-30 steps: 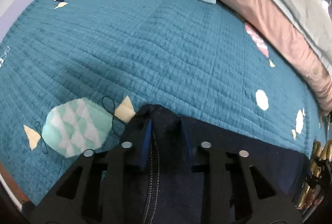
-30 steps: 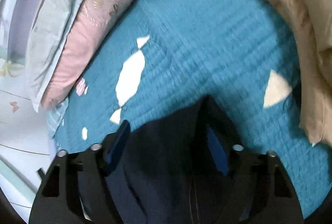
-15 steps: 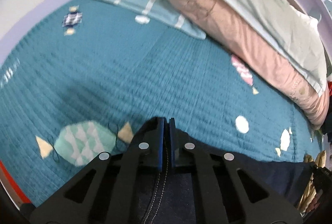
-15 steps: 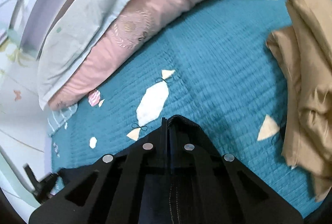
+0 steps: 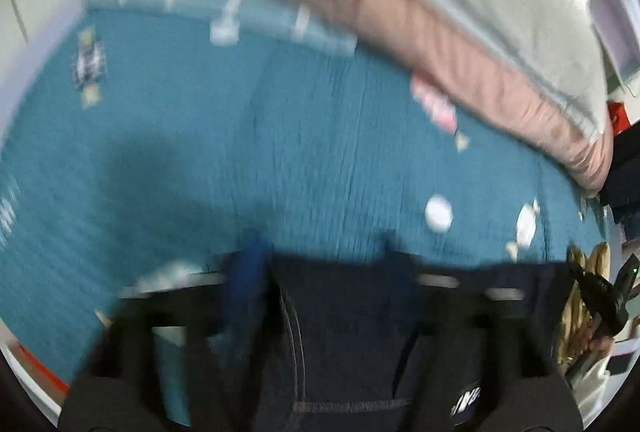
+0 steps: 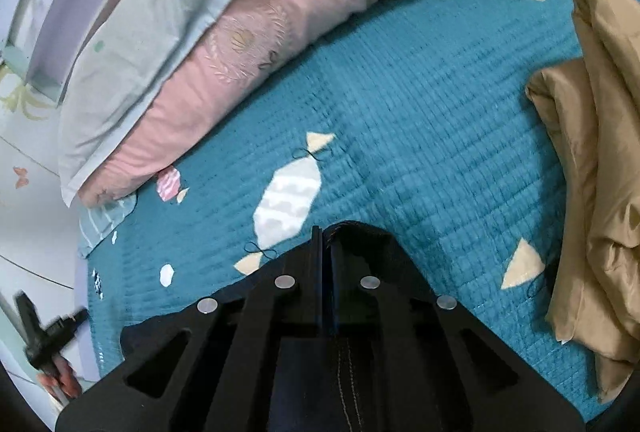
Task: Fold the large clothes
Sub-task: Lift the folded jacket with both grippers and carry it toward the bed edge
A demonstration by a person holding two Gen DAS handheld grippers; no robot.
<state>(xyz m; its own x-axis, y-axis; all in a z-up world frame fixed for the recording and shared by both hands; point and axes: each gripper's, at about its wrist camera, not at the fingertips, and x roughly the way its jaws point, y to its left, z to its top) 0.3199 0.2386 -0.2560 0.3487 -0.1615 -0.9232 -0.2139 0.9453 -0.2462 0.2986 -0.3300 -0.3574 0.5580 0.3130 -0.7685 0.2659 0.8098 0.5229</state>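
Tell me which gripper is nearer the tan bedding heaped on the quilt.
Right. The right gripper, shut on the dark jeans, has the tan bedding close on its right side. The left gripper, its fingers opening, sees no tan bedding at all.

Your right gripper (image 6: 326, 232): matte black plastic, triangular cut-outs, 4 round silver screw heads, blue pad strip btw its fingers. Your left gripper (image 5: 324, 256): same black frame, blue pad on one finger; pic too blurred for more detail.
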